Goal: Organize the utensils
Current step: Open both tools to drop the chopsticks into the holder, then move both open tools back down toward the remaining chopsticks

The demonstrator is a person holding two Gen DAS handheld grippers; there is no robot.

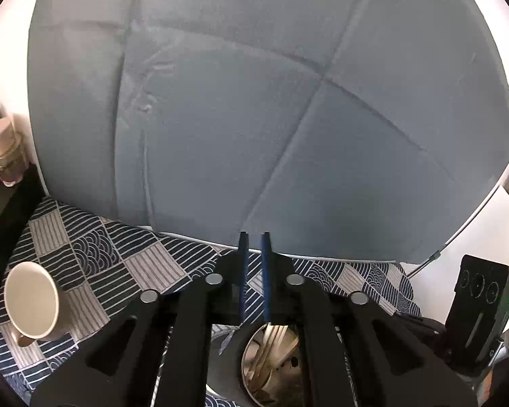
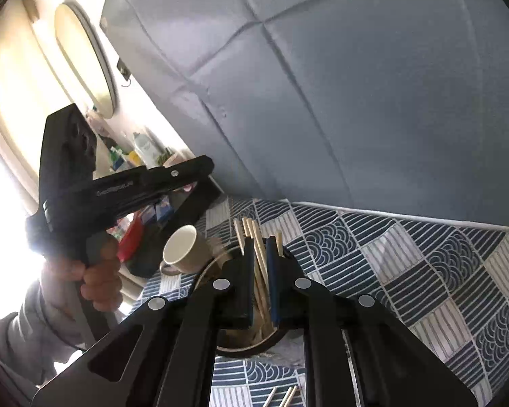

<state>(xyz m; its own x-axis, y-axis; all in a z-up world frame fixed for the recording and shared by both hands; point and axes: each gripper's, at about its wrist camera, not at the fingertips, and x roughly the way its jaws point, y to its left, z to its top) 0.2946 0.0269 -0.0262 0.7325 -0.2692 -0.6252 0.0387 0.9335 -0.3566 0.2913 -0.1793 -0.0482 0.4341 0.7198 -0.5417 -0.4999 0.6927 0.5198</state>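
Note:
My left gripper [image 1: 255, 257] hangs over a shiny metal utensil cup [image 1: 254, 373] that holds cutlery. Its blue pads [image 1: 265, 271] stand a narrow slit apart, and only tablecloth shows between them. In the right wrist view, my right gripper [image 2: 261, 257] sits at a dark round holder [image 2: 203, 273] full of wooden chopsticks [image 2: 259, 254]. The sticks rise through the small gap between its fingers, and I see no pad pressing on them. More loose chopsticks [image 2: 285, 396] lie on the cloth at the bottom edge.
A cream mug [image 1: 30, 300] [image 2: 183, 251] sits on the blue patterned tablecloth [image 2: 424, 264], left of the holder. A grey padded panel [image 1: 254, 101] rises just behind the table. Jars [image 1: 3, 149] crowd a side shelf. A hand [image 2: 98, 271] holds the left tool.

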